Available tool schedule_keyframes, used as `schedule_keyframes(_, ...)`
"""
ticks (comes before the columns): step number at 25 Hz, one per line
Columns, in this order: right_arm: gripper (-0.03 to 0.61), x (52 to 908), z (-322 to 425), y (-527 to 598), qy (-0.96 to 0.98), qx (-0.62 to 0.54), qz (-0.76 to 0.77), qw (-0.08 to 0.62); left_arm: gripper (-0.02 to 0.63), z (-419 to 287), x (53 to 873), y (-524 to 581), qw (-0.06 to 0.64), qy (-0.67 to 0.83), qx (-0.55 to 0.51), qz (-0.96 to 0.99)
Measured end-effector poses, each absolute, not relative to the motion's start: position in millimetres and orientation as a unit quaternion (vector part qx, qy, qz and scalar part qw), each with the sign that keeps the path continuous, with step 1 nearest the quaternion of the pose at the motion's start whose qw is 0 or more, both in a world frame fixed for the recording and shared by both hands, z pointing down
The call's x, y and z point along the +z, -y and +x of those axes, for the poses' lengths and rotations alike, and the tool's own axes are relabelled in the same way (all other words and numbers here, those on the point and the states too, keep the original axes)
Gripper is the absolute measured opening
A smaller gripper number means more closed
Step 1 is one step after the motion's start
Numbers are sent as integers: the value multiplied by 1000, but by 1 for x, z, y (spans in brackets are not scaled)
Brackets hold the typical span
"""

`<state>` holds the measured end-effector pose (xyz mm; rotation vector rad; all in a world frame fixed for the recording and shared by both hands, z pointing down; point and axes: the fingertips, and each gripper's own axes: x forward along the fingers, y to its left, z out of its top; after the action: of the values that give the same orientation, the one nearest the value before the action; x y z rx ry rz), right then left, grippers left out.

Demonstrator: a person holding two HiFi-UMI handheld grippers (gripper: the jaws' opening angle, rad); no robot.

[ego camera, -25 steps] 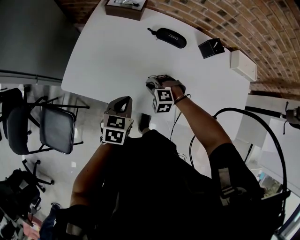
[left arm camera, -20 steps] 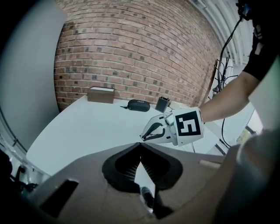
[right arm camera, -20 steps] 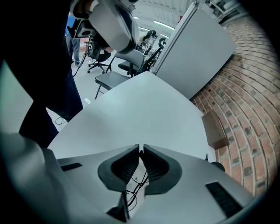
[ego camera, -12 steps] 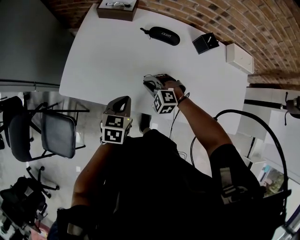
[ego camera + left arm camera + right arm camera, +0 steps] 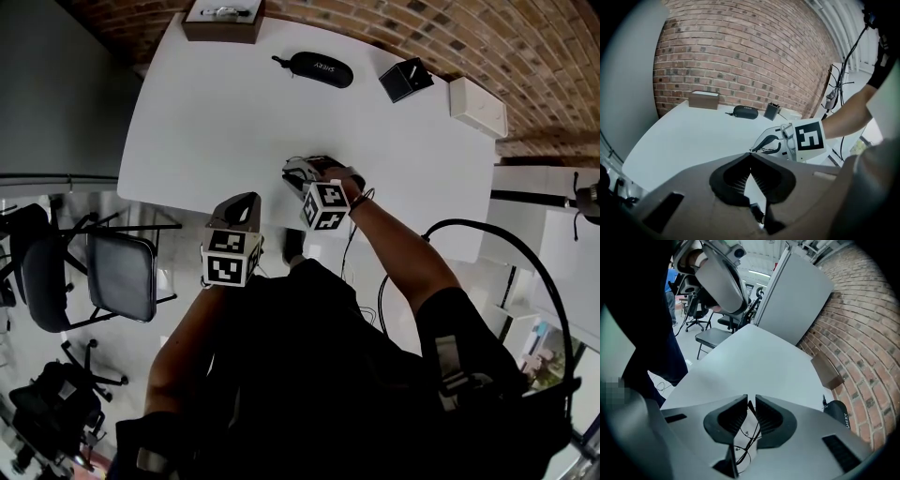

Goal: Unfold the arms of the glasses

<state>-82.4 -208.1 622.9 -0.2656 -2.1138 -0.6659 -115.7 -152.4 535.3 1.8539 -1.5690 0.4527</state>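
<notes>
Looking down in the head view, the left gripper hangs at the near edge of the white table, and the right gripper is low over the table close to that edge; a black glasses case lies at the far side. In the left gripper view, its jaws are pressed together with nothing between them. In the right gripper view, the jaws clamp one thin dark arm of the glasses, just above the table.

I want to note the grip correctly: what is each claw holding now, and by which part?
The right claw pinches the glasses by what looks like one thin dark arm. The left claw is shut and holds nothing.
</notes>
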Motion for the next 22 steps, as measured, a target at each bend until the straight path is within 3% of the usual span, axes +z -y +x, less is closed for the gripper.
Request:
schedule_keyframes(5, 81, 600, -68, 211, 874, -231, -73, 422, 9, -116, 540, 155, 337, 593, 174, 710)
schedule_keyframes(14, 81, 605, 25, 238, 883, -56, 121, 449, 9, -101, 572, 184, 335, 554, 211, 733)
schedule_keyframes(22, 80, 619, 39, 232, 878, 68, 208, 426, 11, -92, 603, 209, 351, 524, 226, 742)
